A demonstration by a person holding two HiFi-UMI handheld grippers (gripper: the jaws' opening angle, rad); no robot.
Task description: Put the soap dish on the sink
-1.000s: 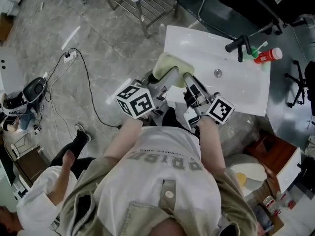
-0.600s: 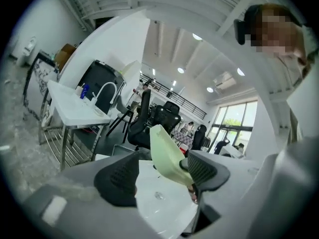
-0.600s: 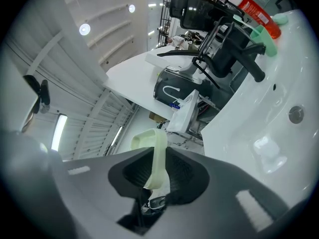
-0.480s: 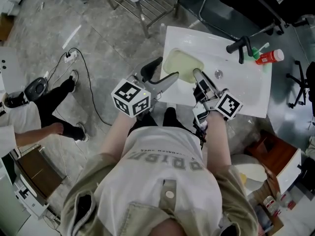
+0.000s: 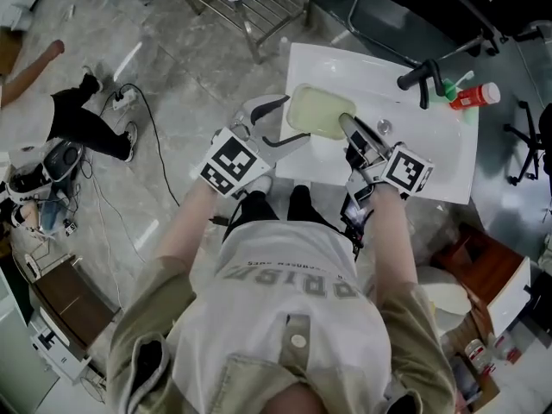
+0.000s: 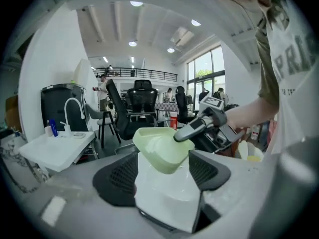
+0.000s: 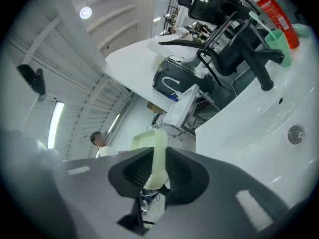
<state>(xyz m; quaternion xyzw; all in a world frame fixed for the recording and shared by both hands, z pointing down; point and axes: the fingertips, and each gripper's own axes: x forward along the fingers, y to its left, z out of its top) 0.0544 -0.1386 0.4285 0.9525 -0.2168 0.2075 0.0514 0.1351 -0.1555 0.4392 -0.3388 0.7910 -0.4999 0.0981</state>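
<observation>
The pale green soap dish (image 5: 317,110) hangs tilted over the left end of the white sink (image 5: 431,158). My right gripper (image 5: 349,128) is shut on its near rim; in the right gripper view the rim (image 7: 157,153) stands pinched between the pads of this gripper (image 7: 158,176). My left gripper (image 5: 274,121) is just left of the dish. Its jaws have just been opening and now stand wide, off the dish. In the left gripper view the dish (image 6: 159,146) lies beyond the tips of the left gripper (image 6: 164,176), with the sink's corner (image 6: 169,198) in the gap.
A black faucet (image 5: 418,80), a green cup (image 5: 448,90) and a red bottle (image 5: 473,97) stand at the sink's far right, the drain (image 5: 382,128) in the basin. A second sink on a metal stand (image 5: 250,3) is behind. A cable (image 5: 155,145) and a person (image 5: 78,115) are on the floor at left.
The left gripper let go of the dish, opened wide and rolled. The right gripper carried the dish farther over the sink. The person at left walked off toward the top left.
</observation>
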